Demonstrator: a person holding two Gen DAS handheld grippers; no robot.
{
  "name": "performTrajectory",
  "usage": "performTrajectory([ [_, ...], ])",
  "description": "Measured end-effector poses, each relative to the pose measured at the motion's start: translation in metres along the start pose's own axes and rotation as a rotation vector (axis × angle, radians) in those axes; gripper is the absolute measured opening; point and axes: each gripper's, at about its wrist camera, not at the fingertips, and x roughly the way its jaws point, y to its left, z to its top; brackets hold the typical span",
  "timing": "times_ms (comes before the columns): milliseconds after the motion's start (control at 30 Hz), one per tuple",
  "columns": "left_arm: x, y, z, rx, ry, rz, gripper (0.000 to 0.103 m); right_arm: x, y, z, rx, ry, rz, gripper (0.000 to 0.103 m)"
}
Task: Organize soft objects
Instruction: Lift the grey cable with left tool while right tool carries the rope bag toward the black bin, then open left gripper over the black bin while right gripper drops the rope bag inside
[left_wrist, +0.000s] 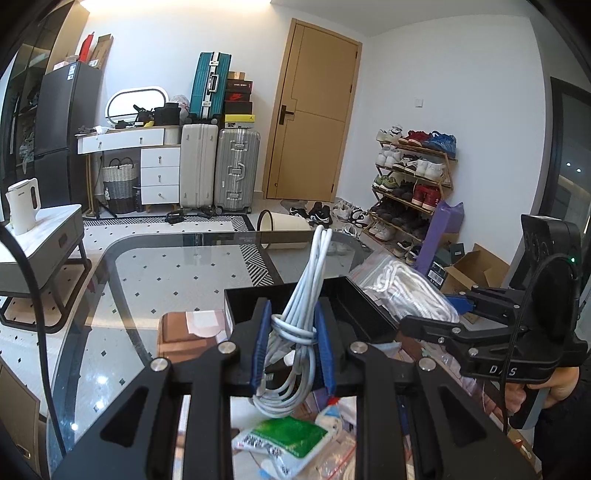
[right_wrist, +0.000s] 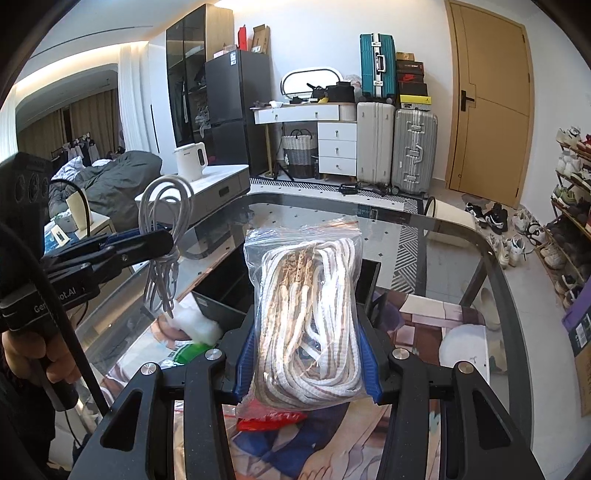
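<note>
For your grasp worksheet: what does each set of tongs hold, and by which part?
Left tongs: the coiled white cable, pinched at its wrapped middle. Right tongs: the clear bag of rope, squeezed across its lower half.

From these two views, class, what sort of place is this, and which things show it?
Most likely a lived-in flat, an entry area opening onto a bedroom: a shoe rack by the door, stacked suitcases, and a bed beyond the glass table.

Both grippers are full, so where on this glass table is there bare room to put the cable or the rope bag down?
Bare glass lies on the far half of the glass table, between the black box and the rounded far edge, and left of the box toward the corner. It is crowded near you: the printed mat holds a green packet.
</note>
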Motion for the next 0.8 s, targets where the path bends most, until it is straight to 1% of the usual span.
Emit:
performTrajectory([
  [133,0.012,-0.001,0.004,0.006,0.010,-0.004,0.022,0.010,-0.001,0.005,-0.022,0.022,0.006,0.047],
  [433,0.033,0.007,0.013,-0.011,-0.013,-0.005,0.022,0.036,-0.005,0.018,-0.073,0.062,0.008,0.047],
  [700,0.059,0.005,0.010,-0.001,0.016,-0.016,0.022,0.063,-0.007,0.022,-0.122,0.115,0.021,0.047],
  [800,0.069,0.004,0.007,0.013,0.040,-0.014,0.022,0.071,-0.008,0.022,-0.143,0.129,0.023,0.047],
])
